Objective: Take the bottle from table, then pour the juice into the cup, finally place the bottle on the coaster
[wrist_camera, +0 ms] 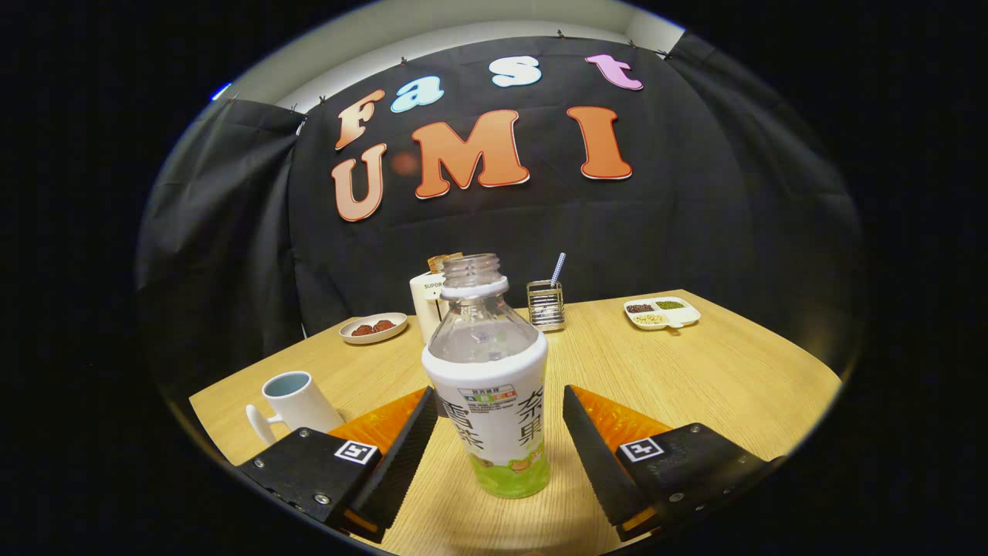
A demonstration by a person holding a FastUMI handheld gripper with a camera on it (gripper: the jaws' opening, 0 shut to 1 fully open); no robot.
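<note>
**A:** You are holding the gripper low over the table, with the fingers spread wide on either side of the bottle. Neither finger is touching it; there is a gap on both sides, the right one a bit wider.

**B:** So the bottle is standing upright between the fingers, still on the table?

**A:** Yes, and its cap is off, with the neck open. That is what I am worrying about. The lower body looks green with juice, so if you are closing off-centre, the left finger is likely meeting the label first and nudging the bottle sideways. A tilt with an open neck may be spilling juice.

**B:** And the cup?

**A:** The cup is sitting just beyond the left finger, handle toward you, close beside it. I am judging that a swing left after lifting risks clipping the cup if you are not raising the bottle well clear first.

**B:** Where is the coaster?

**A:** I am not making one out for certain. Beyond the bottle I am seeing a small plate, a white appliance, a metal holder and a divided tray. A soft squeeze on thin plastic could also be pushing juice up, so you are better off gripping gently at the label.
</note>
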